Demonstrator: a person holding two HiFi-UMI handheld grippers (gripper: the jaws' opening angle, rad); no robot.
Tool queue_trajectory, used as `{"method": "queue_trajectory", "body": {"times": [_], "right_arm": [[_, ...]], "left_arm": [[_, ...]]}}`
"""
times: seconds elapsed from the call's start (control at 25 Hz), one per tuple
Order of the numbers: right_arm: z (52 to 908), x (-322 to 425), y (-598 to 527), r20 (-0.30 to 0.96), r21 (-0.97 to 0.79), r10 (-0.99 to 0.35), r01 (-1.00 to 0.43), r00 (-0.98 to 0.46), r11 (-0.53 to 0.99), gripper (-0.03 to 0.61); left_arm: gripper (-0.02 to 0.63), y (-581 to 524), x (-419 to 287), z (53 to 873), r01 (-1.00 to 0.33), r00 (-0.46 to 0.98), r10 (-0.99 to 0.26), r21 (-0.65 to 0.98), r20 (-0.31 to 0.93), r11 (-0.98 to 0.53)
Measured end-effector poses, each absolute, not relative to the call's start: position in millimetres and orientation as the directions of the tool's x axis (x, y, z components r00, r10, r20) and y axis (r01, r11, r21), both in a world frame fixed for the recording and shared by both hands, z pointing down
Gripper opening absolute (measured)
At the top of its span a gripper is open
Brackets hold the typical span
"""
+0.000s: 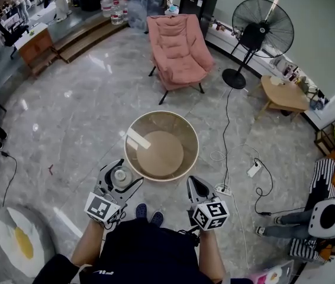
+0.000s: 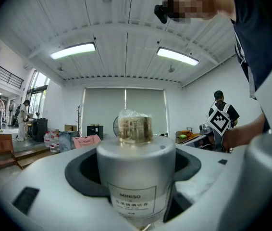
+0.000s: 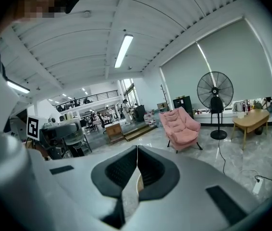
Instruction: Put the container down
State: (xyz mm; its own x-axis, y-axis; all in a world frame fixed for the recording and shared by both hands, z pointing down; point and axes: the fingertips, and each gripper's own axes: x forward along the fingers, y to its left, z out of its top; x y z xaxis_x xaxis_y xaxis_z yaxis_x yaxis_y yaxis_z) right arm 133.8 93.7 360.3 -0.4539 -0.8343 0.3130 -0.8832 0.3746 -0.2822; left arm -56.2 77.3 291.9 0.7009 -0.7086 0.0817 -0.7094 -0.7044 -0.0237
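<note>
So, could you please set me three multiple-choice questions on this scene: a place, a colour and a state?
1. Where is the grey Miniso container?
A. on the floor
B. in the left tongs
C. on a shelf

2. What colour is the armchair?
A. pink
B. blue
C. green

3. The right tongs are
A. open
B. shut on a cup
C. shut, empty

1 B: jaws clamp its body.
2 A: pink cushions.
3 C: jaws meet, nothing between.
</note>
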Motion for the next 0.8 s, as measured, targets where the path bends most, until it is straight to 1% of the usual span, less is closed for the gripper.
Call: {"method": "queue_trajectory", "body": {"times": [0.56,0.8], "right_arm": [[371.4,156.2,109.5,0.316,-0.287,-0.825,-0.876,-0.468,0.387,0.026],[384.3,161.7,109.6,0.339,-0.301,-0.821,-0.880,-0.459,0.368,0.026]], "left_arm": [[0.354,94.7,-33.4,295.0,-0.715,0.695,-0.716,-0.040,0.075,-0.698],[0.354,92.2,-32.3,295.5,-0.719,0.691,-0.719,-0.034,0.074,-0.694]]}}
